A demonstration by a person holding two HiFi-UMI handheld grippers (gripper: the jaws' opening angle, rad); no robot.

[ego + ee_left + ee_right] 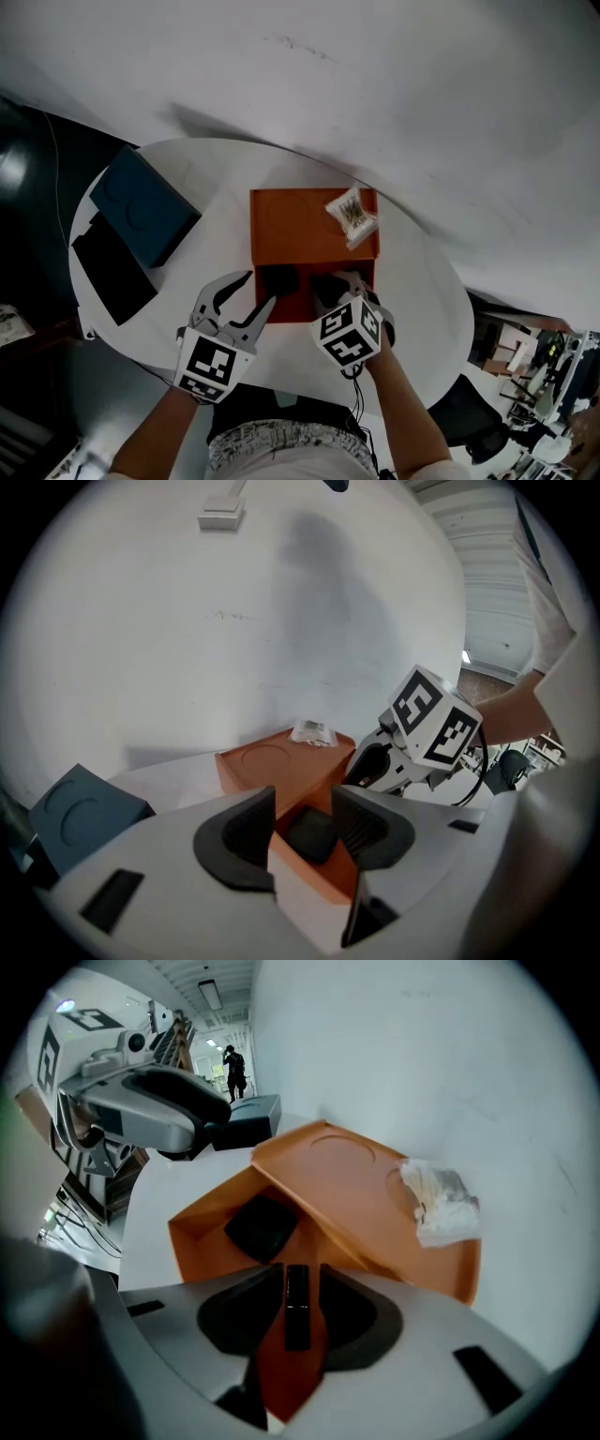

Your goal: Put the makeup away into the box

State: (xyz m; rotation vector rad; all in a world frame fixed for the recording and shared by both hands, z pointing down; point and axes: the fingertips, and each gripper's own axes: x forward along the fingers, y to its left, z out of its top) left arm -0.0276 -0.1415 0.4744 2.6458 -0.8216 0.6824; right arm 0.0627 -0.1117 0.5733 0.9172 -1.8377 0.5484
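The orange box (300,230) sat near the middle of the round white table (225,169). Its near end was open. A flat orange panel covered its far part.

Left claw (260,288): positioned at the near left corner of the box. The jaws stood wide apart with the box wall between them. They clamped on nothing. A squarish black compact (262,1226) lay on the floor of the open compartment, just beyond this claw's fingertips.

Right claw (298,1279): positioned over the near right part of the box and pointed steeply down into the open compartment. A slim black makeup tube (296,1307) stood lengthwise between the jaws, inside the box. The jaws were parted around it. A strip of orange showed between the tube and one pad, so I did not read it as gripped.

A small clear packet (352,216) lay on the far right corner of the box panel. A dark blue case (145,208) lay on the table to the left of the box. A flat black item (112,267) lay further left of the box, beside that case.
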